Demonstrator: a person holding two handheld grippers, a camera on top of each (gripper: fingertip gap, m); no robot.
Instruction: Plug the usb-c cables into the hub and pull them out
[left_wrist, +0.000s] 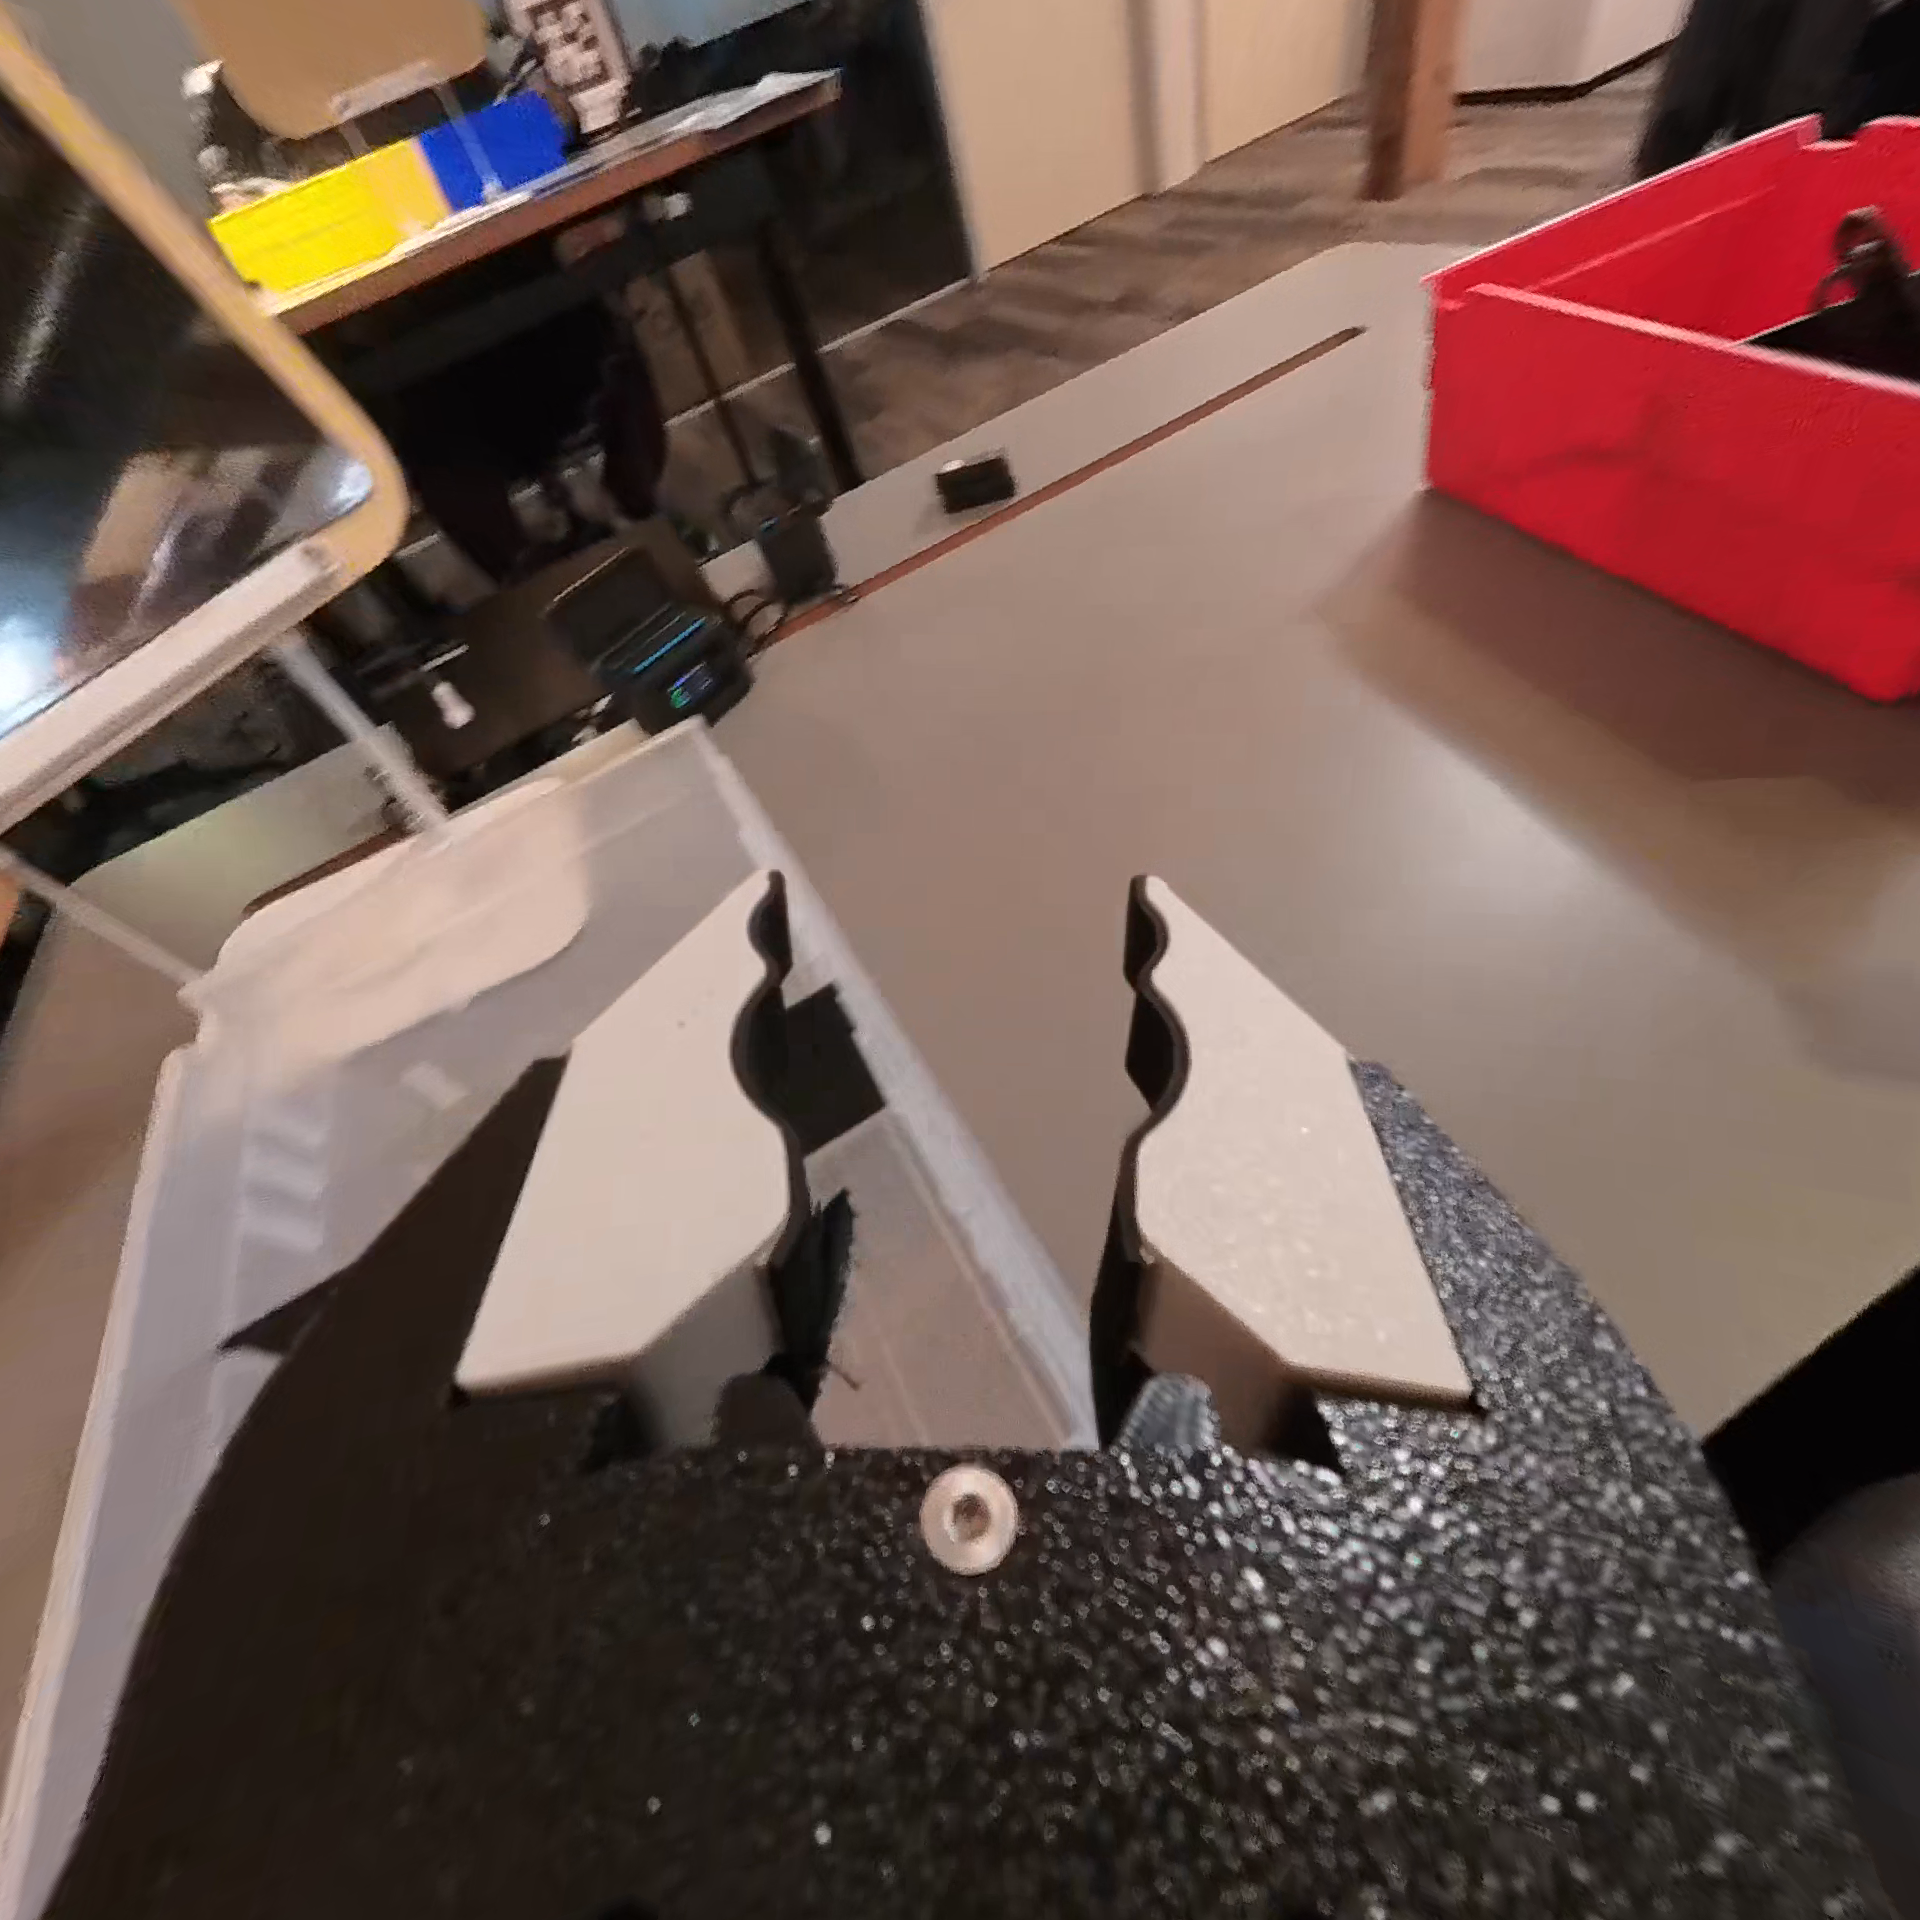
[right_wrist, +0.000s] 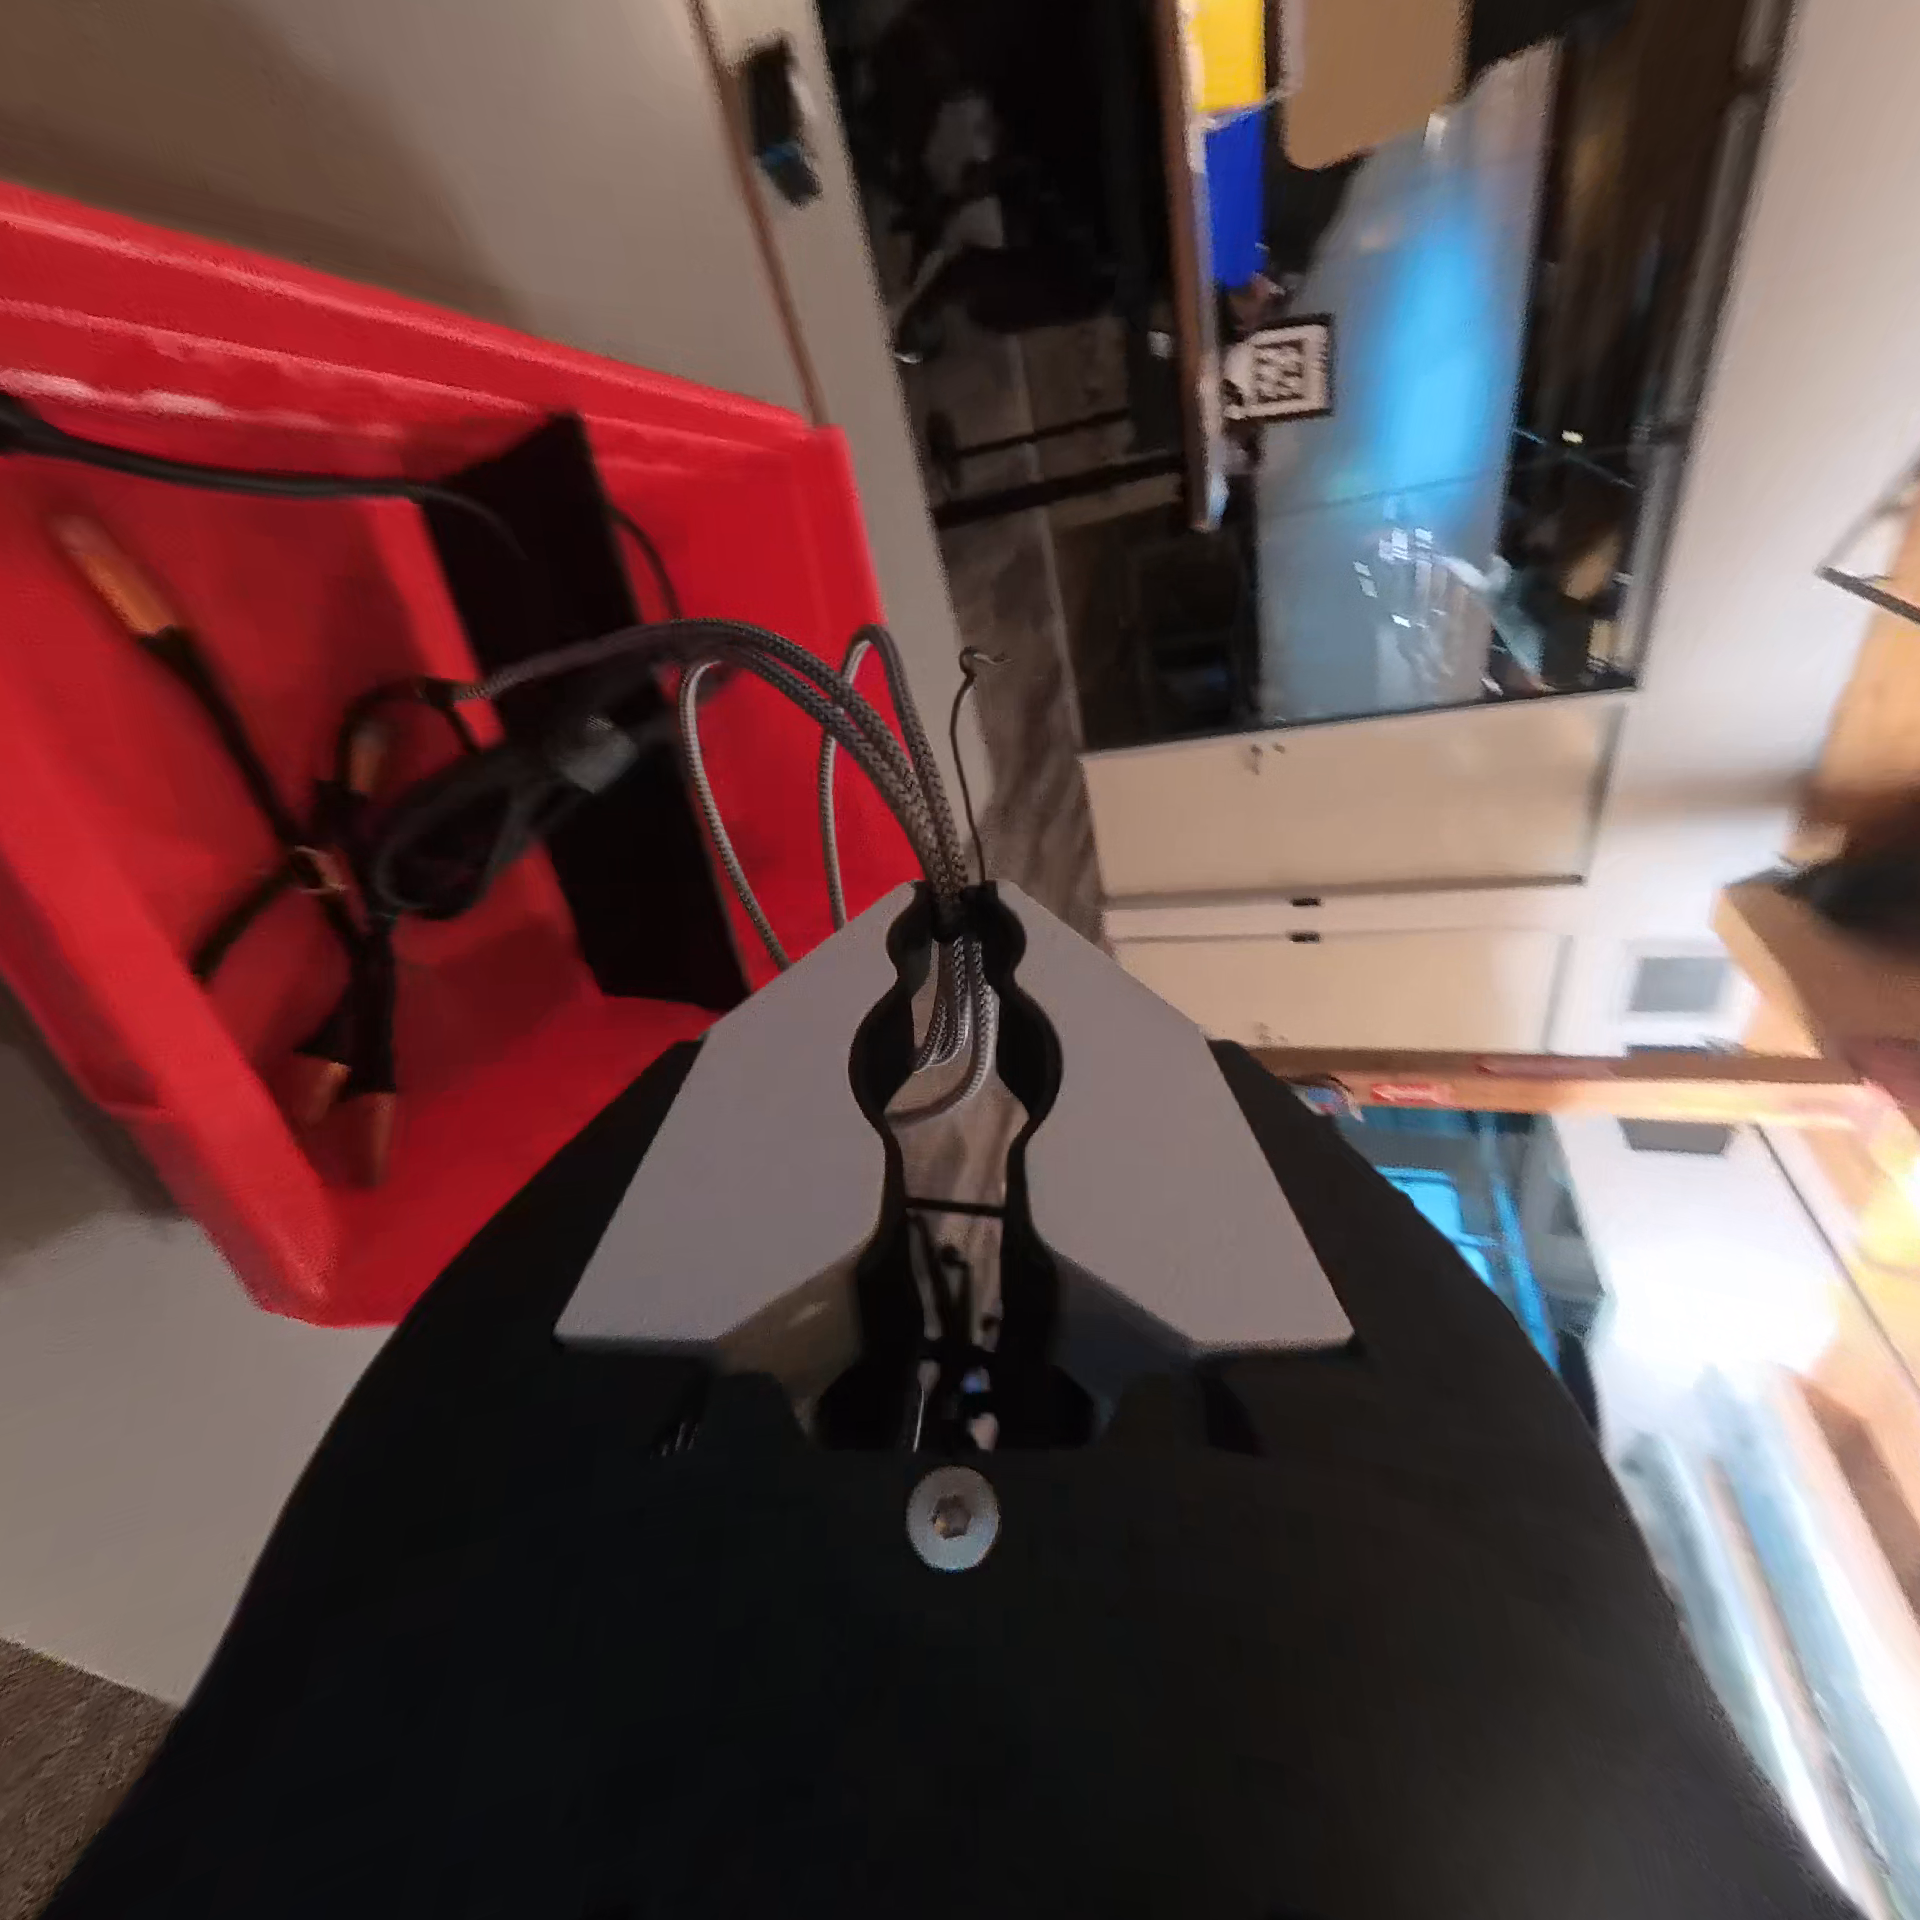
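Observation:
My right gripper (right_wrist: 958, 896) is shut on a bundle of grey braided cables (right_wrist: 831, 686), pinched at the fingertips and held above a red bin (right_wrist: 208, 312). The bundle loops back into the bin, where more dark cables with copper-coloured plugs (right_wrist: 343, 1081) and a black block (right_wrist: 582, 644) lie. My left gripper (left_wrist: 956, 894) is open and empty, over the right wall of a white bin (left_wrist: 208, 1091) on the grey table (left_wrist: 1143, 779). The red bin also shows in the left wrist view (left_wrist: 1662, 447) at the far right. I cannot tell which item is the hub.
A small black object (left_wrist: 975, 483) lies at the table's far edge. A tilted tablet or screen (left_wrist: 156, 416) stands at the left on a clear stand. Beyond the table are another desk with yellow and blue boxes (left_wrist: 343, 208) and floor equipment.

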